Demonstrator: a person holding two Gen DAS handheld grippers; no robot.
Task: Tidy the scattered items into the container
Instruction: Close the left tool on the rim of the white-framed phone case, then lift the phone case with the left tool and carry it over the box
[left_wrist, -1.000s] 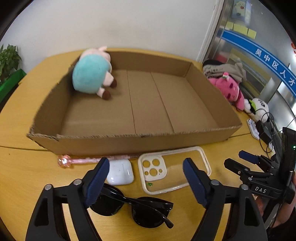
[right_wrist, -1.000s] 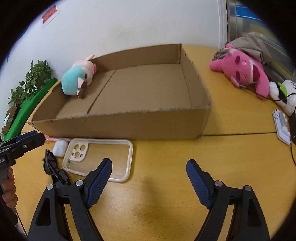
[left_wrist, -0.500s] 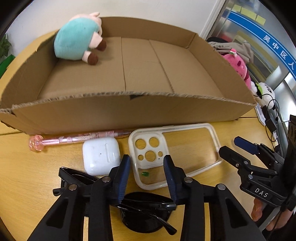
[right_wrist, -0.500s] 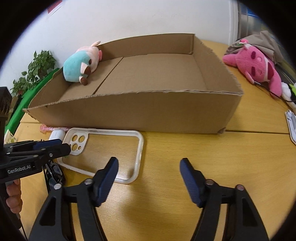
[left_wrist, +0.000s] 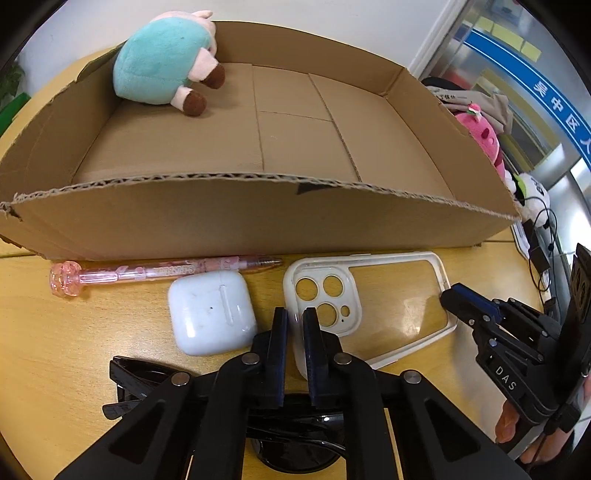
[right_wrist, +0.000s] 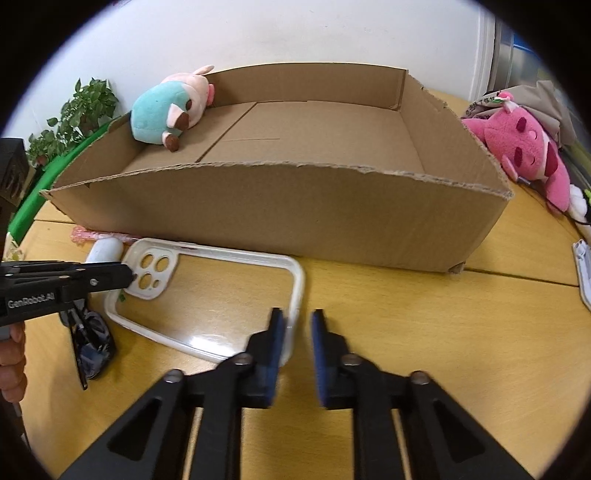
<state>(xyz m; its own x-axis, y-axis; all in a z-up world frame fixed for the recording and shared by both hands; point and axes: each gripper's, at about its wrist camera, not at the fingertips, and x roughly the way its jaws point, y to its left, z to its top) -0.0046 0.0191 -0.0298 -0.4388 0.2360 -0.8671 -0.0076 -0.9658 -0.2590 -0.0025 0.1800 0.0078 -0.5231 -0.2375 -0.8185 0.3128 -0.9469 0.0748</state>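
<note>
A clear phone case (left_wrist: 399, 306) (right_wrist: 221, 258) with a white rim lies flat on the wooden table, just in front of the cardboard box (left_wrist: 258, 218) (right_wrist: 258, 210). My left gripper (left_wrist: 295, 325) (right_wrist: 125, 275) has its jaws closing tight on the rim at the camera-hole end. At the opposite end, my right gripper (right_wrist: 297, 328) (left_wrist: 452, 299) has its jaws closing on the rim. A teal and pink plush (left_wrist: 162, 62) lies in the box's far left corner. A pink pen (left_wrist: 166, 271), a white earbud case (left_wrist: 210, 314) and black sunglasses (left_wrist: 140, 380) lie beside the phone case.
A pink plush (right_wrist: 524, 147), a white plush and cables (left_wrist: 539, 229) crowd the table to the right of the box. A white device (right_wrist: 583, 269) lies at the right edge. A potted plant (right_wrist: 85, 107) stands at the far left. A person's hand holds each gripper.
Both grippers sank toward the table and went from wide open to shut, the left onto the camera end of the phone case and the right onto its other end.
</note>
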